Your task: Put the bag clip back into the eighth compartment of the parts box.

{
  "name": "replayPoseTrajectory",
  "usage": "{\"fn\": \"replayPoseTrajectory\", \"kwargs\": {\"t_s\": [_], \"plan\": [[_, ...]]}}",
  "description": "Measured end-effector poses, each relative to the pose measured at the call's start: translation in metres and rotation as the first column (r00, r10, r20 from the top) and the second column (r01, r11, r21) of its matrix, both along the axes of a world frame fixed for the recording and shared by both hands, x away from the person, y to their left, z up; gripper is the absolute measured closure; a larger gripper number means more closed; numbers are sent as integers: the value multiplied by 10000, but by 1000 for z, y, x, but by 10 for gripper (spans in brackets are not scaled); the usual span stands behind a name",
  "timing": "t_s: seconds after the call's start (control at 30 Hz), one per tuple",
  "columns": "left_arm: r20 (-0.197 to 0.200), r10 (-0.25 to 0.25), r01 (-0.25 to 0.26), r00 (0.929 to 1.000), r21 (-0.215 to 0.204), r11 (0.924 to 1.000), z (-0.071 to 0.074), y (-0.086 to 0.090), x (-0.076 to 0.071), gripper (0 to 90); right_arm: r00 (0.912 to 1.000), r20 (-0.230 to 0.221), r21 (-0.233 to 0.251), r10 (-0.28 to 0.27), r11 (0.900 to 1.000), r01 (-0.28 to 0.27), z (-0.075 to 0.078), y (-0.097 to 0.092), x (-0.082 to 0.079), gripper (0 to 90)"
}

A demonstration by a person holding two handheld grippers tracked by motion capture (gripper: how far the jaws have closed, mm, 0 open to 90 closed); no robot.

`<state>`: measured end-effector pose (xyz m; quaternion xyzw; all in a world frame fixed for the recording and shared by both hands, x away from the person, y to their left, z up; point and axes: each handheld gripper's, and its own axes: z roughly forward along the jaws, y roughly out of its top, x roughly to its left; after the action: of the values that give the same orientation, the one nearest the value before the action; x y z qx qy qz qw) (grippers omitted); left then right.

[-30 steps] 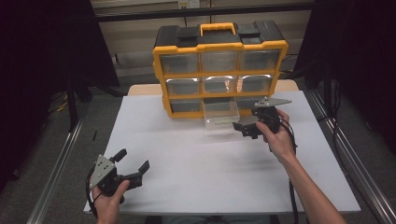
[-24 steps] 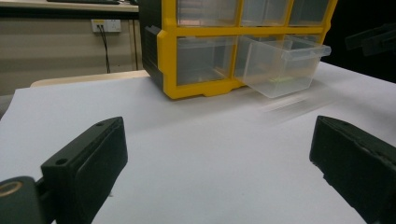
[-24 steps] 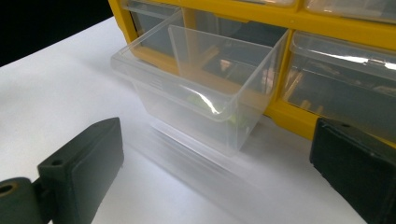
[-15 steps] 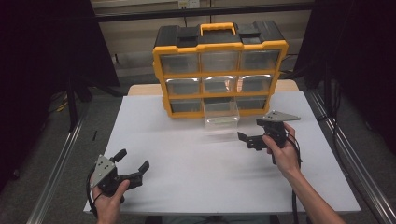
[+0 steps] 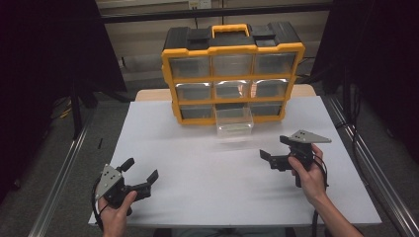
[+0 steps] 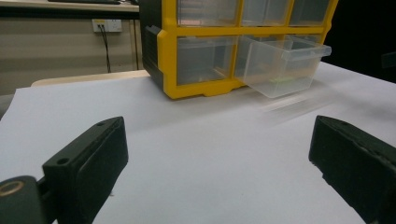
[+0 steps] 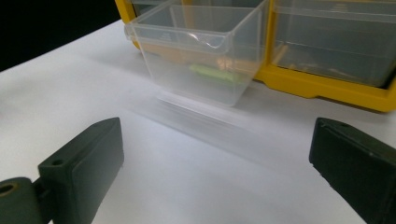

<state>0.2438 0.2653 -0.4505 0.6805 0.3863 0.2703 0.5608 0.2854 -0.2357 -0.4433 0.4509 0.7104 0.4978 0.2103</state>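
Note:
A yellow and black drawer cabinet with clear drawers stands at the far side of the white table. Its bottom middle drawer is pulled out, and a small green object lies inside it. My right gripper hovers open over the right part of the table, in front of that drawer and apart from it. The open drawer fills the upper part of the right gripper view. My left gripper rests open near the front left edge, empty. The left gripper view has the cabinet farther off.
Metal rails run along both sides of the table. Dark curtains hang left and right. A wall socket with a cable is behind the table in the left gripper view.
My right gripper has drawn back from the open drawer, toward the near right of the table. The left gripper has not moved.

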Motion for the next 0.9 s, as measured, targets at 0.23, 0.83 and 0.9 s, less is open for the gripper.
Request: {"fn": "replayPoseTrajectory", "kwargs": {"t_s": [0.23, 0.83, 0.9], "plan": [[37, -29, 29, 10000, -46, 10000, 0, 0, 0, 47, 9994, 174, 125, -292, 9995, 290, -1, -13, -13, 22], [41, 67, -66, 10000, -307, 9995, 0, 0, -1, 48, 9972, 180, 220, -728, 9971, 724, -11, -36, -46, 43], [28, 23, -23, 10000, -101, 9999, 1, 1, -2, 47, 9973, 230, 172, -692, 9975, 688, -13, -37, -51, 42]]}}
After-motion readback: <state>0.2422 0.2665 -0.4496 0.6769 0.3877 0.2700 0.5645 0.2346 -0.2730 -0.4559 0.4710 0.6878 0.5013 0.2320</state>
